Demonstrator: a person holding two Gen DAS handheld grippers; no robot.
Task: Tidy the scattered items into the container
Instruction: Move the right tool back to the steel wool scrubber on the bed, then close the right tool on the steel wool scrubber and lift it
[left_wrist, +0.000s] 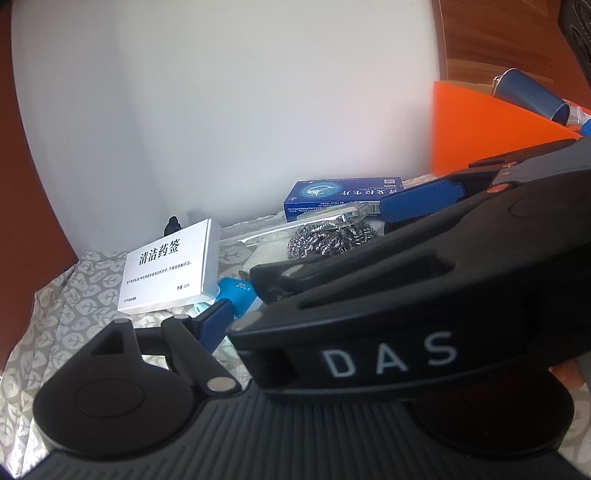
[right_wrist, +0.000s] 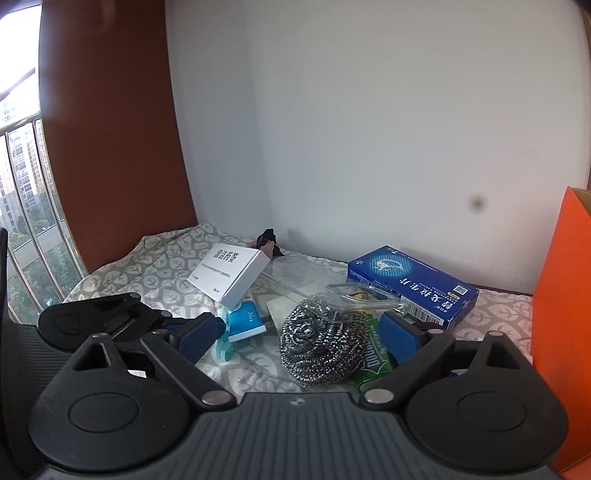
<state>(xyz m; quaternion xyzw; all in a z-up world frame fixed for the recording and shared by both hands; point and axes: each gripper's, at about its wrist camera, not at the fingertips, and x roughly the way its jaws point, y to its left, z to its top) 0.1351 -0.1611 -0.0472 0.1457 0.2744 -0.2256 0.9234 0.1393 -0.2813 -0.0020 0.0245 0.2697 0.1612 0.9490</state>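
Note:
In the right wrist view, my right gripper (right_wrist: 301, 334) is open, its blue pads on either side of a bagged steel wool scrubber (right_wrist: 319, 345) lying on the leaf-patterned cloth (right_wrist: 147, 273). Behind it lie a white box with black characters (right_wrist: 231, 271), a small light-blue packet (right_wrist: 245, 319) and a blue medicine box (right_wrist: 412, 284). The orange container (right_wrist: 561, 332) stands at the right. In the left wrist view, my left gripper's left pad (left_wrist: 214, 325) shows; the right gripper's black body (left_wrist: 406, 295) crosses in front and hides the other pad. The scrubber (left_wrist: 330, 238), white box (left_wrist: 170, 266) and blue box (left_wrist: 341, 194) lie beyond.
A clear plastic bag (right_wrist: 295, 273) and a small black object (right_wrist: 267, 240) lie near the white wall. The orange container (left_wrist: 491, 129) holds a dark blue cylinder (left_wrist: 532, 96). A brown panel and a window with bars (right_wrist: 22, 184) are at the left.

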